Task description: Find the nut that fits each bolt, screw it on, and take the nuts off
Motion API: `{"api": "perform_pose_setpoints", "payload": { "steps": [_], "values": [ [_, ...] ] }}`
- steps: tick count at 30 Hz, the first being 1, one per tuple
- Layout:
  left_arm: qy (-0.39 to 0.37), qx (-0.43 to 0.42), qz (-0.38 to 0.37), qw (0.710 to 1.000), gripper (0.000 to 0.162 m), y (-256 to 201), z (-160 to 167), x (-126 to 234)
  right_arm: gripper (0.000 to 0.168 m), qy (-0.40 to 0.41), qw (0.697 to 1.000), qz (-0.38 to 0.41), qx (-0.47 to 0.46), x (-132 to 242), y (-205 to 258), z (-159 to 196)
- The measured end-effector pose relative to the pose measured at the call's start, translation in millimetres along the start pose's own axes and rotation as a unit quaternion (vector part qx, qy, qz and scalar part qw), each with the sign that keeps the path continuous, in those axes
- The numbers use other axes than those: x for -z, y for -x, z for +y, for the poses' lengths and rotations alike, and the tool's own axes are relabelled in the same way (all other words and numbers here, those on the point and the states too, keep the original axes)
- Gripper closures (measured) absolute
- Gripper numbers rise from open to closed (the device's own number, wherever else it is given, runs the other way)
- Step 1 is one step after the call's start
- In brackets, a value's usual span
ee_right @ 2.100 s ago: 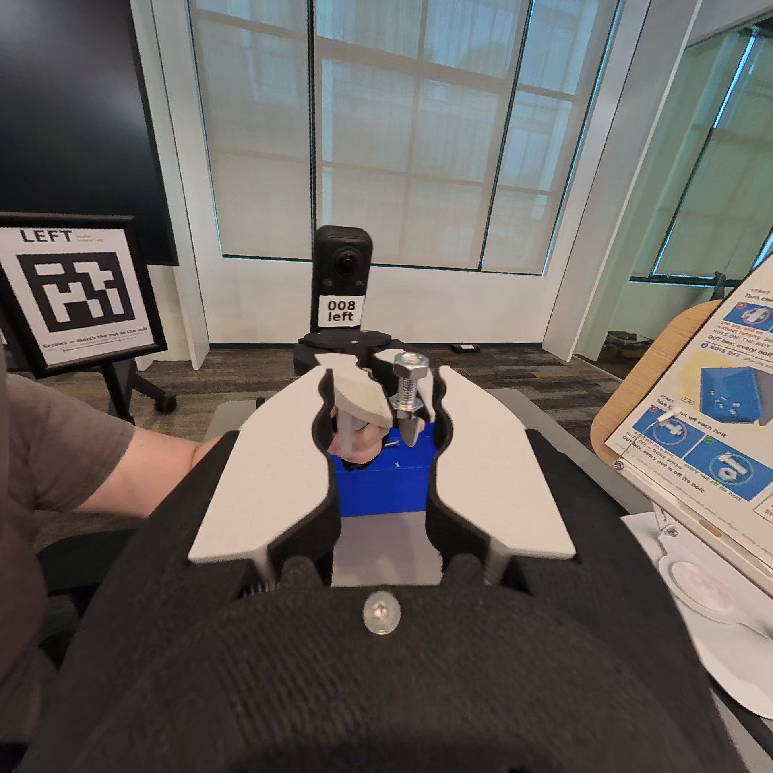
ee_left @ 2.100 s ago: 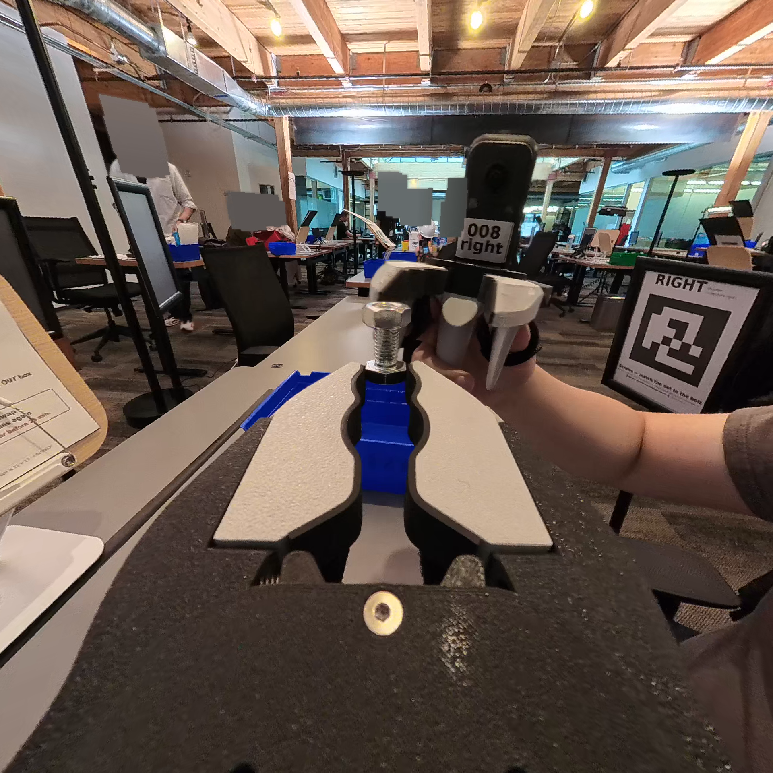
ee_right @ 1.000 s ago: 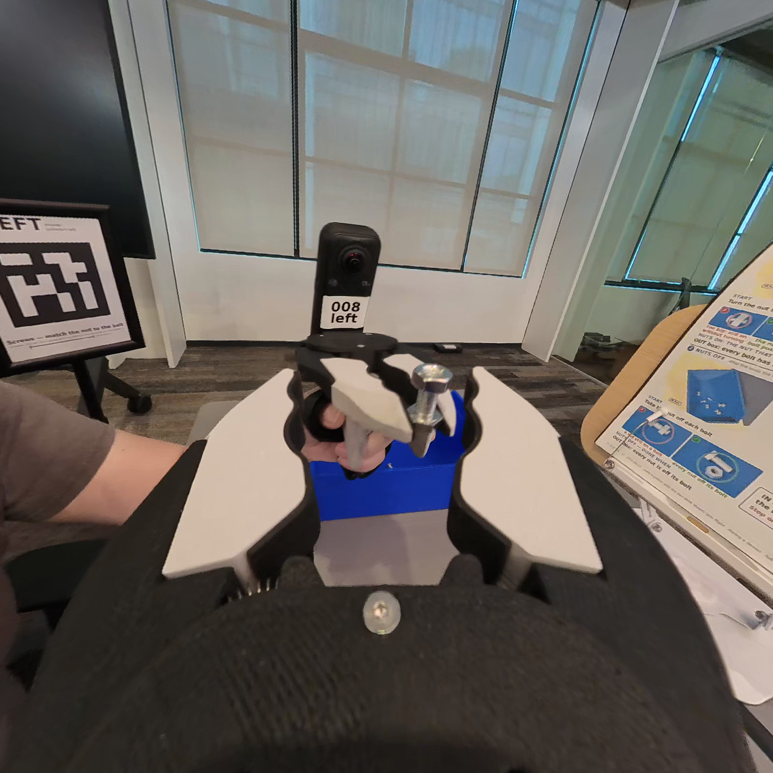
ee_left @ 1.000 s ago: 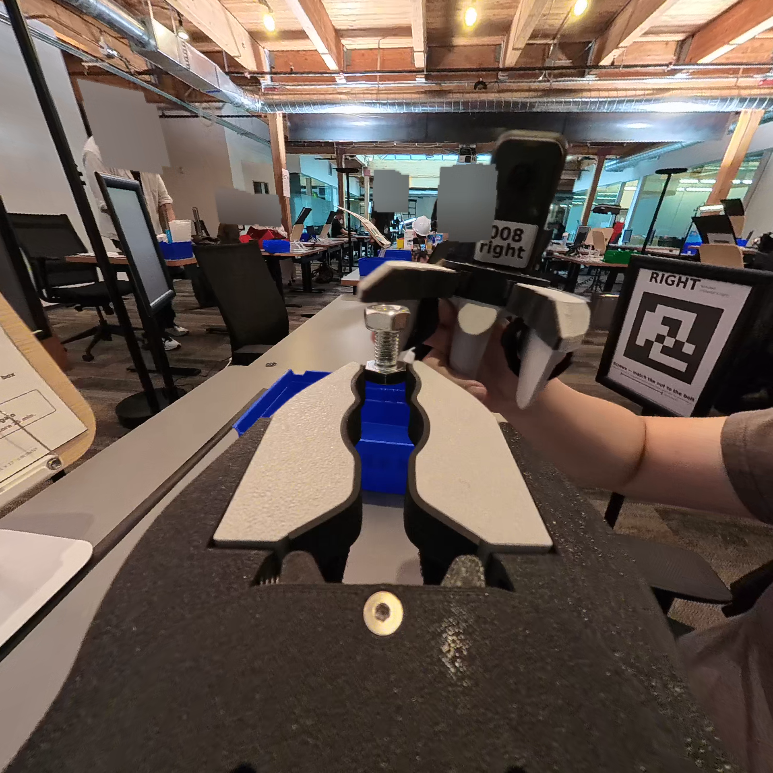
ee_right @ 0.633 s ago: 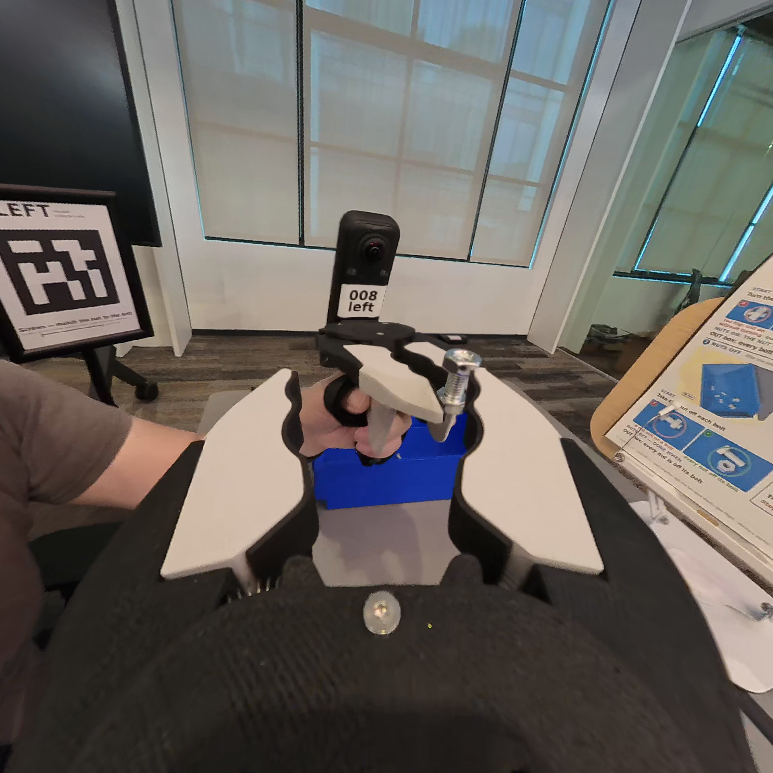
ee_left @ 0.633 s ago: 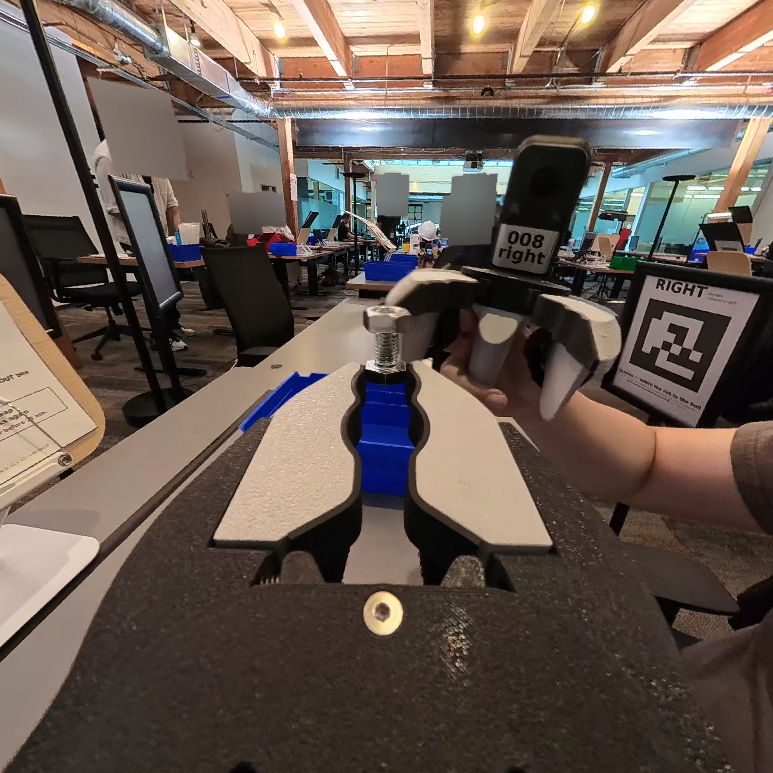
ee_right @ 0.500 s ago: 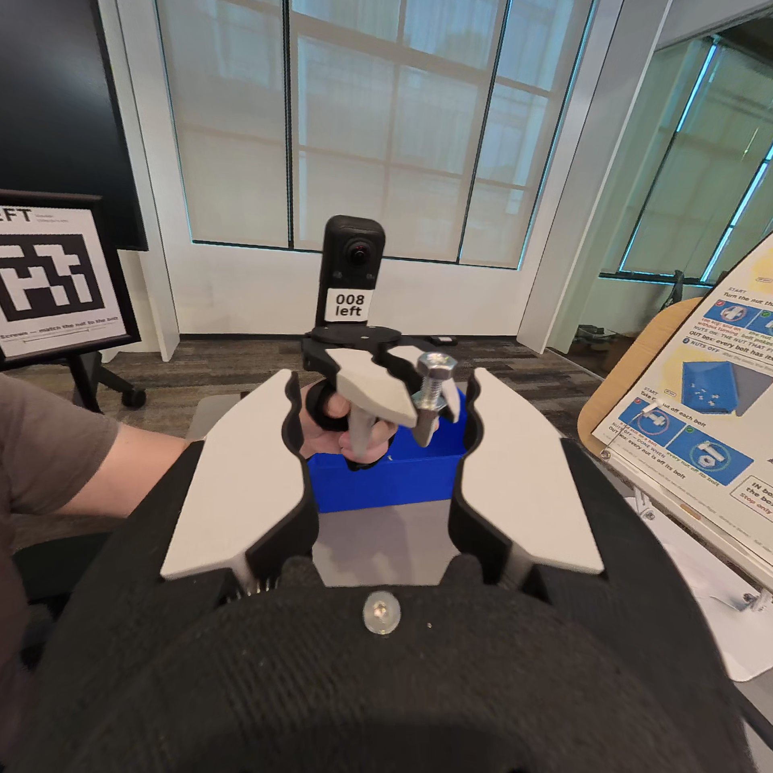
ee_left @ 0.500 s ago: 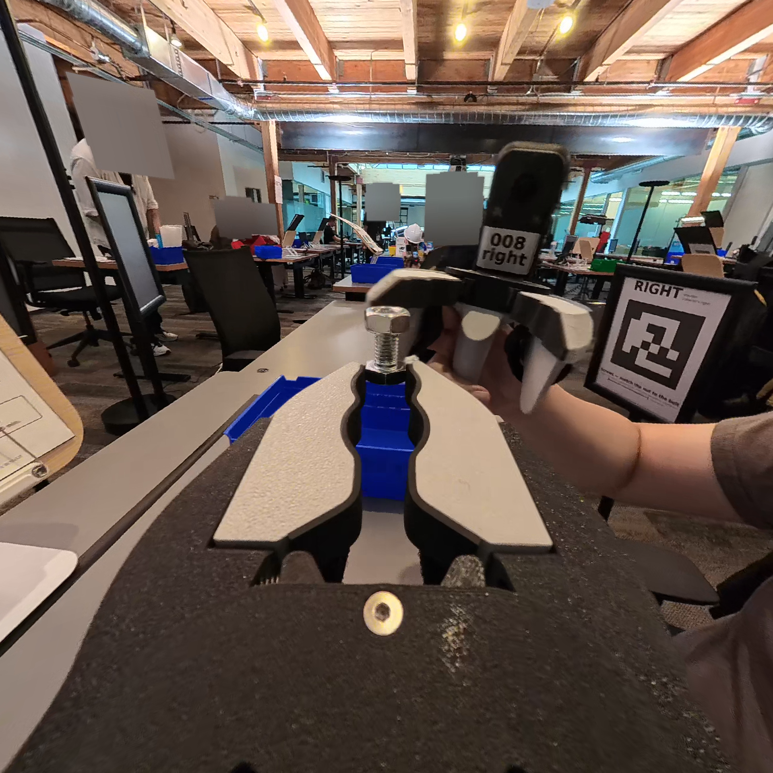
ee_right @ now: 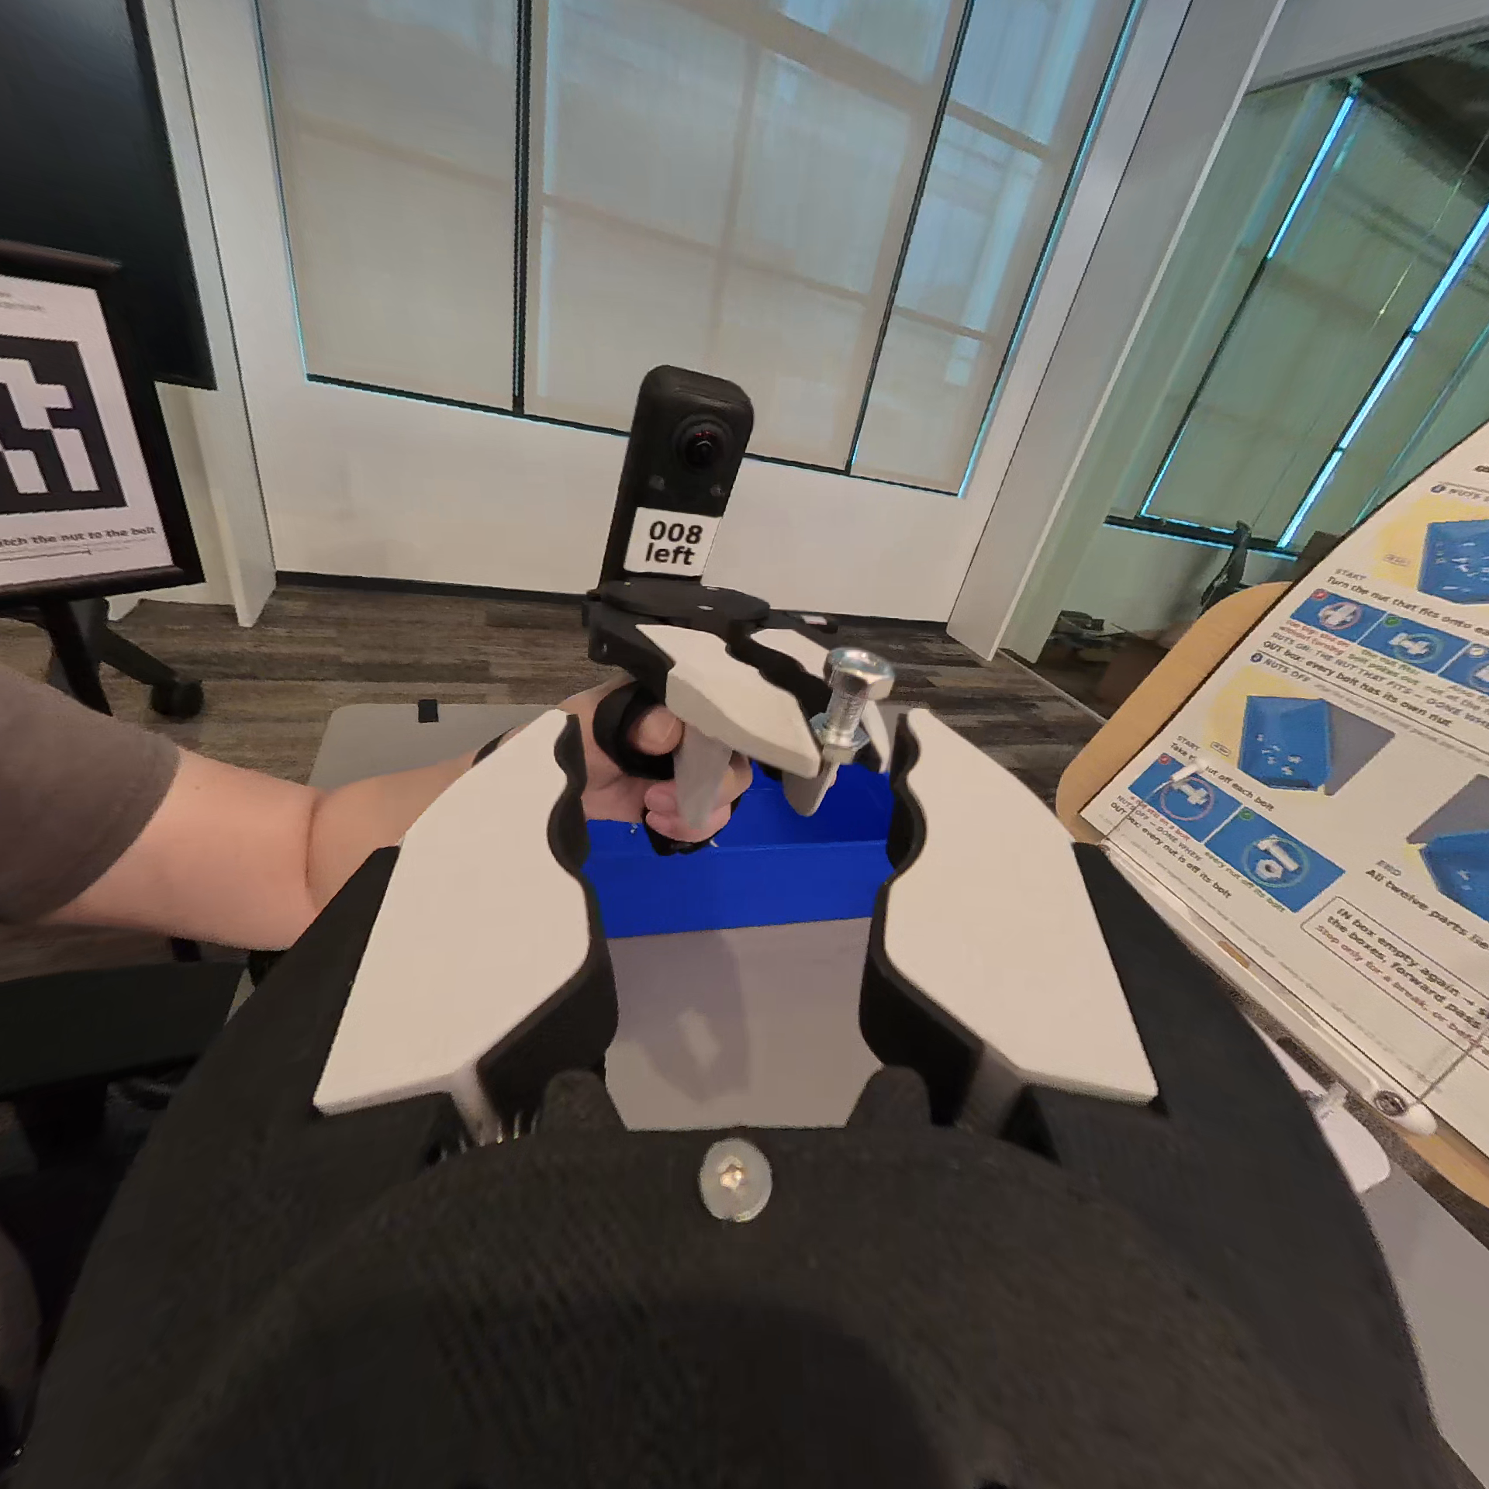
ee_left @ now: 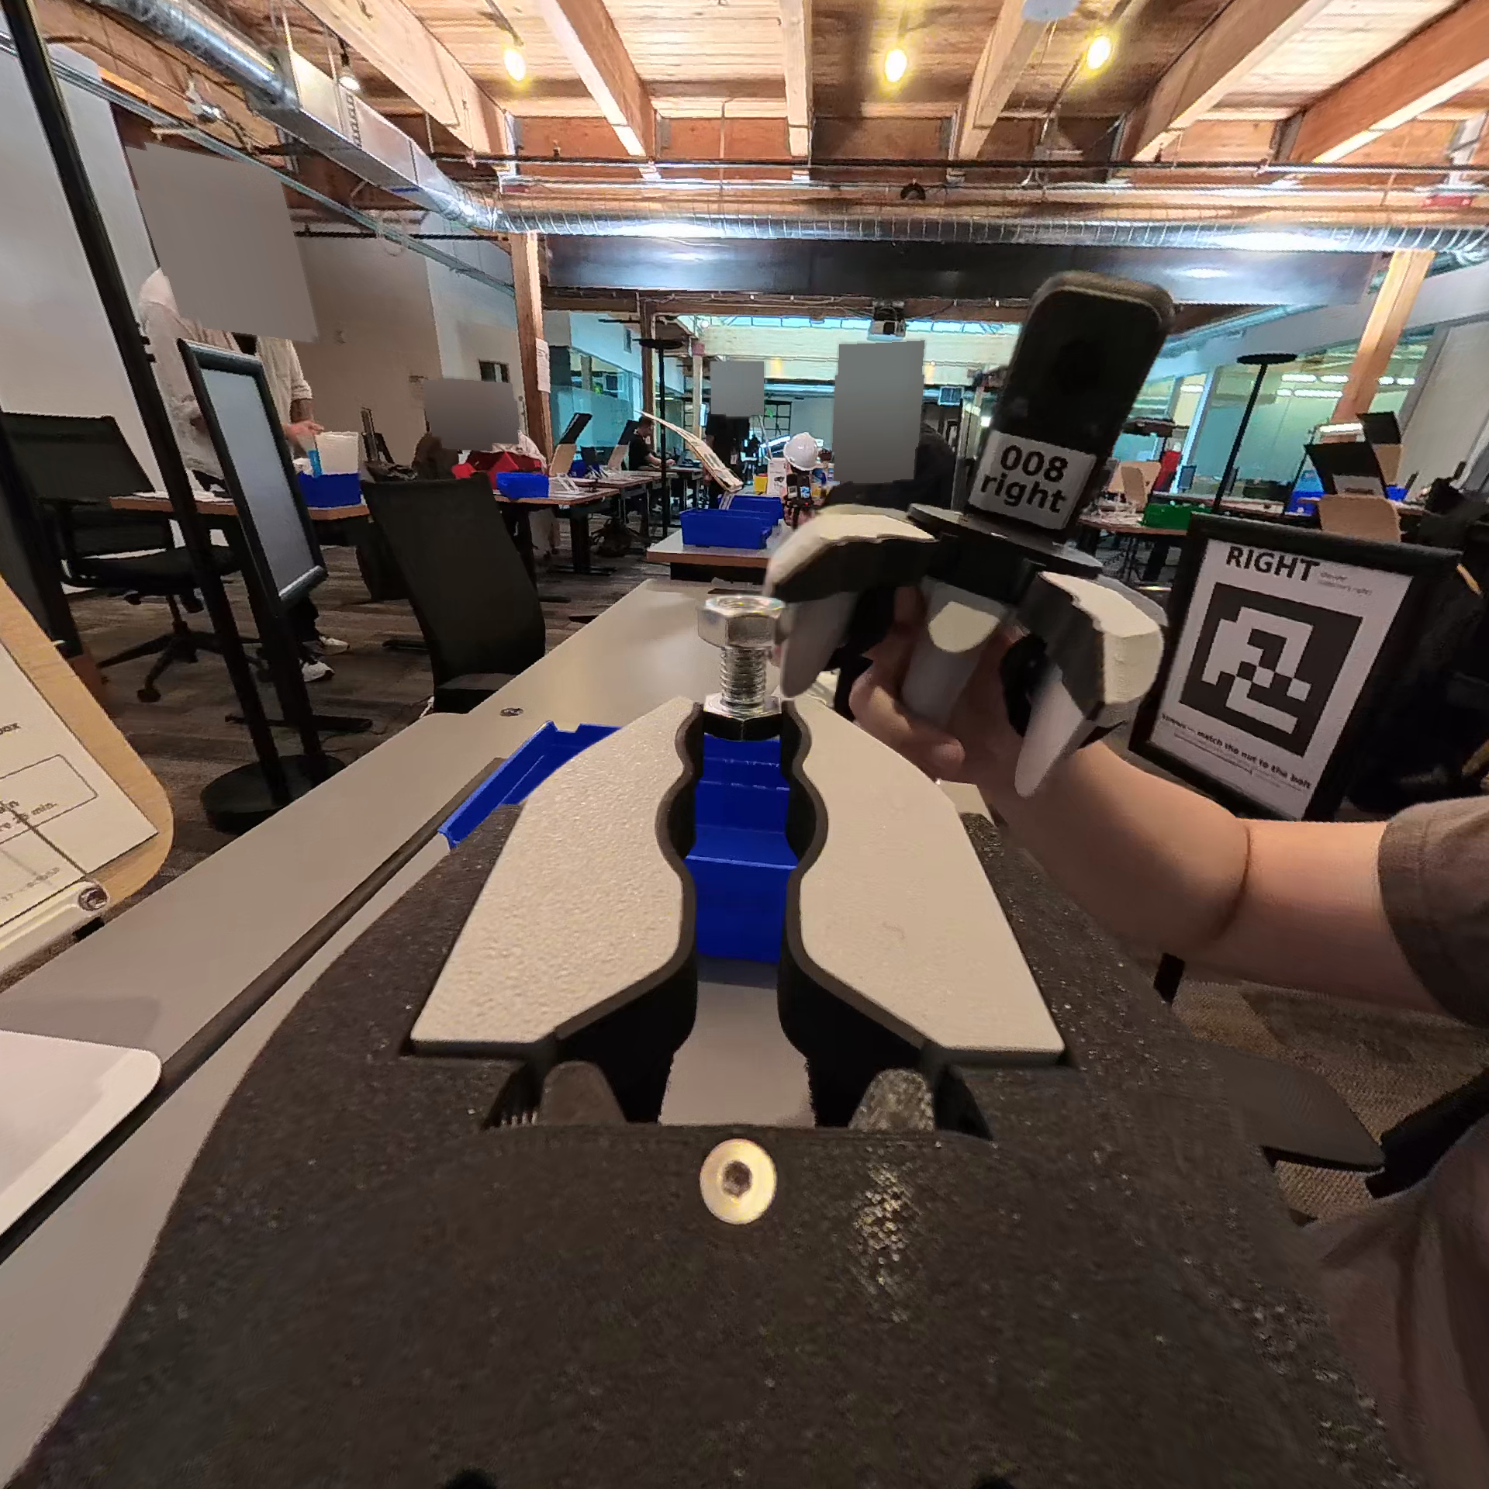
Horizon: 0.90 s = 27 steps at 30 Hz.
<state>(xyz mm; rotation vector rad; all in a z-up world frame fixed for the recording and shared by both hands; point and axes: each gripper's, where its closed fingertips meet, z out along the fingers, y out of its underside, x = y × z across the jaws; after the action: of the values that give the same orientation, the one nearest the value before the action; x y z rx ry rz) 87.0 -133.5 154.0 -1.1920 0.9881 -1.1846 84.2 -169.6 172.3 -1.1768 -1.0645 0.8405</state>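
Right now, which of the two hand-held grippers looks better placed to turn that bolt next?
Probably the right hand-held gripper: it is open and empty, beside the bolt head. The left hand-held gripper is shut on the nut at the bolt's lower end, holding it above the blue bin.

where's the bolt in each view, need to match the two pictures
Left wrist view: the bolt stands upright at upper centre, head up, its nut pinched at the tips of the left tool.
Right wrist view: the bolt is right of centre, leaning, at the tips of the left tool facing the camera.
Shared landmark: the blue bin on the table below the bolt.
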Motion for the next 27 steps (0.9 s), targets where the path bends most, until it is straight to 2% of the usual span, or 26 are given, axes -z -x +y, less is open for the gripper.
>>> {"api": "perform_pose_setpoints", "payload": {
  "steps": [7, 10, 12, 15, 18, 23, 24, 25, 27],
  "values": [
    [0.011, -0.013, 0.012, 1.000, 0.144, -10.1, 3.5, -5.3, 0.090, 0.012, 0.999, -0.030, -0.022, -34.4, -0.2, 1.1],
    [0.007, -0.014, 0.000, 1.000, 0.144, -4.7, 0.3, -1.0, 0.087, 0.010, 1.000, -0.014, -0.023, -25.8, 2.3, 0.4],
    [-0.002, -0.007, -0.006, 1.000, 0.144, -0.1, -3.3, 2.4, 0.100, 0.004, 1.000, -0.019, -0.013, -9.3, 10.8, -1.7],
    [-0.010, 0.006, 0.008, 1.000, 0.144, -1.9, -6.7, 4.5, 0.100, -0.009, 1.000, 0.009, 0.001, 4.0, 5.8, -4.9],
    [-0.003, -0.001, 0.023, 1.000, 0.144, -11.2, -4.3, 0.3, 0.099, -0.014, 1.000, 0.010, -0.021, -6.1, -4.7, -5.5],
    [0.006, -0.016, 0.017, 1.000, 0.144, -15.6, -1.5, -3.4, 0.097, -0.003, 0.997, -0.043, -0.061, -33.1, 0.0, -2.4],
    [0.002, -0.017, 0.009, 1.000, 0.144, -12.3, -3.3, -1.5, 0.091, 0.003, 0.997, -0.051, -0.066, -33.2, 4.0, -1.0],
    [-0.002, -0.016, 0.006, 1.000, 0.144, -9.9, -5.2, 0.9, 0.092, 0.011, 0.997, -0.045, -0.064, -30.3, 5.5, 1.1],
    [-0.011, -0.005, -0.003, 1.000, 0.144, -3.0, -9.6, 6.7, 0.101, 0.011, 0.999, -0.030, -0.025, -14.0, 12.4, 1.2]
  ]
}}
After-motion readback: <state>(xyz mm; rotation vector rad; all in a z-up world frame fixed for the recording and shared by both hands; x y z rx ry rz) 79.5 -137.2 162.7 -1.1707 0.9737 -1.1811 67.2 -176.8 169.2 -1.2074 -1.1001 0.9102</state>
